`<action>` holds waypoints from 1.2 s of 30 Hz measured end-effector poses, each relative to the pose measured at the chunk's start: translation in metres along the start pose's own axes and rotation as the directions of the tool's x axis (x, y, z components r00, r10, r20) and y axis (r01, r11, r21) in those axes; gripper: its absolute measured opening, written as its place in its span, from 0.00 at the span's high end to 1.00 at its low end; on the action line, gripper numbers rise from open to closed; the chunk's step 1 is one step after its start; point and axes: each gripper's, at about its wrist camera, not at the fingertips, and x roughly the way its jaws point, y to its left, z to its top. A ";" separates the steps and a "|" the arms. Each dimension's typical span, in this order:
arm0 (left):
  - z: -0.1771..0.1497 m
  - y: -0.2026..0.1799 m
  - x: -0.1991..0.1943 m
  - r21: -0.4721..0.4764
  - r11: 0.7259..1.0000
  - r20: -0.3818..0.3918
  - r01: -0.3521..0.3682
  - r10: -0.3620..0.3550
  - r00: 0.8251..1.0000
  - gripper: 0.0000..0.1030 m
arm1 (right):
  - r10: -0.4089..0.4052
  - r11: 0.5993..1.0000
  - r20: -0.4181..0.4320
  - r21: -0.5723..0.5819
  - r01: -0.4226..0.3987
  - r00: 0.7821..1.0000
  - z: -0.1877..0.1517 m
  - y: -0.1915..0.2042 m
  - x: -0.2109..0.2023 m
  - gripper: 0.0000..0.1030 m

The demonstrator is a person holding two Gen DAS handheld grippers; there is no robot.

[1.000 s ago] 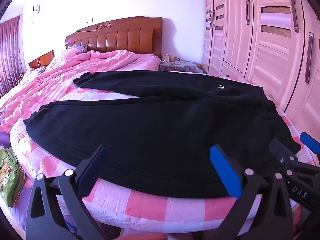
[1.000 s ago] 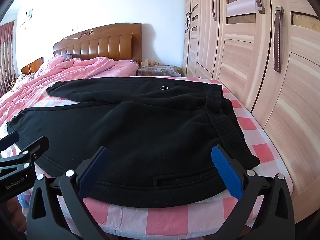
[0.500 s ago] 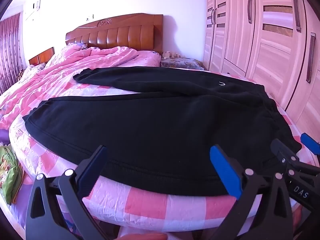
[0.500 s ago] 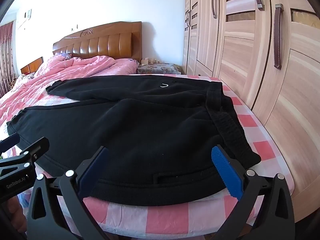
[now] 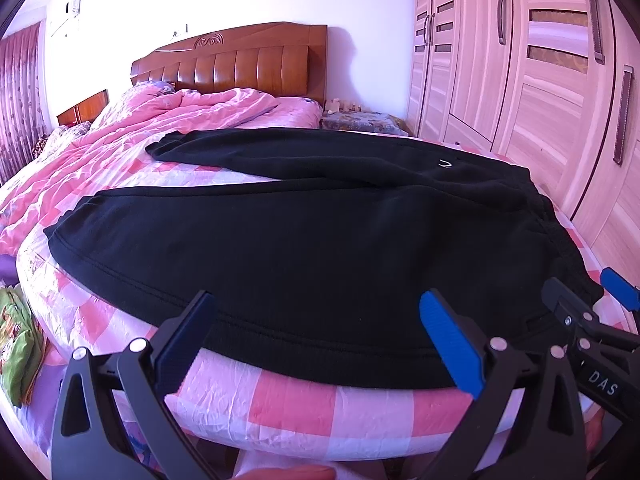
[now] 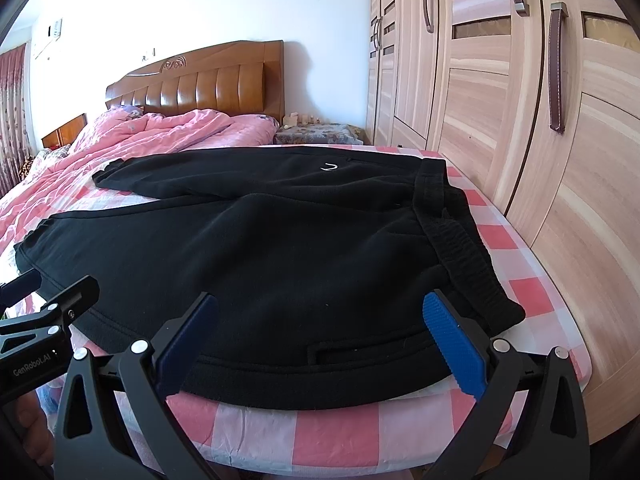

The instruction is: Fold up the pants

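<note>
The black pants [image 5: 320,248] lie spread flat on the bed [image 5: 304,404], hem at its near edge. Both the left tongs [image 5: 320,336] and the right tongs [image 6: 320,332] gape wide, holding nothing. A shallow pinch might catch only one layer, or drag the checked sheet along.

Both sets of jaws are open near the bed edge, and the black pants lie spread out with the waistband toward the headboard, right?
Not quite. The waistband of the black fleece pants lies toward the light wooden wardrobe, not the headboard, as the right wrist view shows. Both sets of jaws are open near the bed edge.
</note>
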 end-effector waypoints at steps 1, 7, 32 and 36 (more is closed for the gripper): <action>0.000 0.000 0.001 0.000 1.000 0.000 0.000 0.000 1.000 0.01 | 0.000 1.000 0.000 0.000 0.000 1.000 -0.001 0.000 0.000 0.04; -0.002 0.001 0.001 0.000 1.000 -0.006 0.002 -0.002 1.000 0.01 | 0.002 1.000 -0.002 0.002 -0.002 1.000 0.000 -0.001 0.000 0.04; -0.008 0.025 0.009 -0.098 0.995 -0.089 0.018 -0.027 0.996 0.01 | 0.033 0.999 -0.010 0.036 -0.033 0.999 -0.004 -0.019 0.009 0.04; -0.007 0.029 0.012 -0.105 0.994 -0.084 0.031 -0.040 0.996 0.01 | 0.086 0.996 0.004 0.003 -0.086 0.996 0.004 -0.021 0.013 0.04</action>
